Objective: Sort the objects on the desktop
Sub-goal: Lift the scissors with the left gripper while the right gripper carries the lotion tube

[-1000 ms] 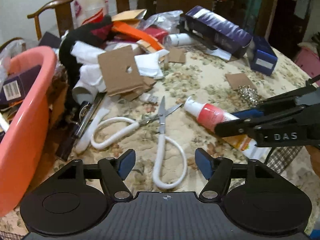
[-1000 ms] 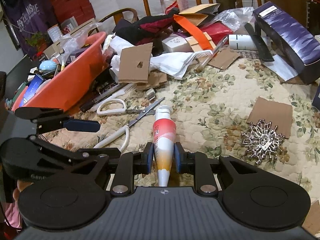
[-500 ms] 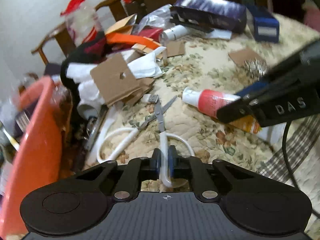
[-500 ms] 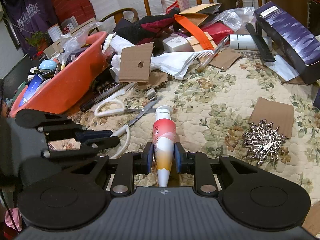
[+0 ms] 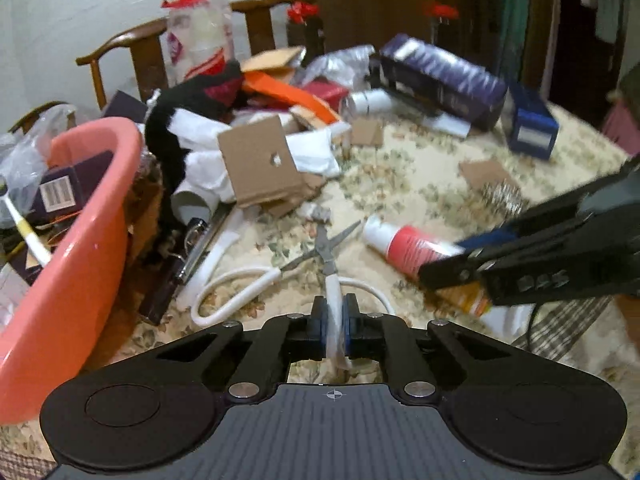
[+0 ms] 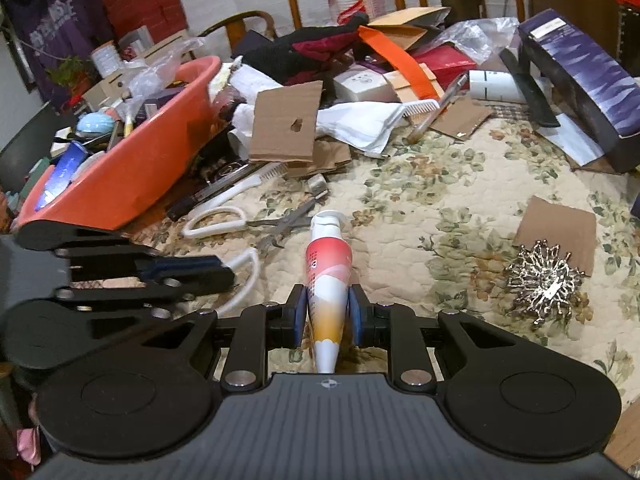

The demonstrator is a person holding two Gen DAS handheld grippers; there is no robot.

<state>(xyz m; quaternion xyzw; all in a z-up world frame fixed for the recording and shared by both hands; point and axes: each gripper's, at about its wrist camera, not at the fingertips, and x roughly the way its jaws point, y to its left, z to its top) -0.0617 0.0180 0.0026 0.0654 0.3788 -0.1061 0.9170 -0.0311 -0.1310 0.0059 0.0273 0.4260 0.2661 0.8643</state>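
The scissors lie open on the floral tablecloth, blades pointing away from the left gripper. One white handle loop passes between the blue pads, and the left gripper pinches it; its jaws have just been closing onto that loop. The other loop lies ahead and to the left of this gripper. Further left stands the pink basin, filled with boxes. To the right, the right gripper is clamped on the lower body of the red-and-white tube, whose white cap points away from it. Ahead and right of the right gripper, a silver ornament rests partly on a cardboard piece.
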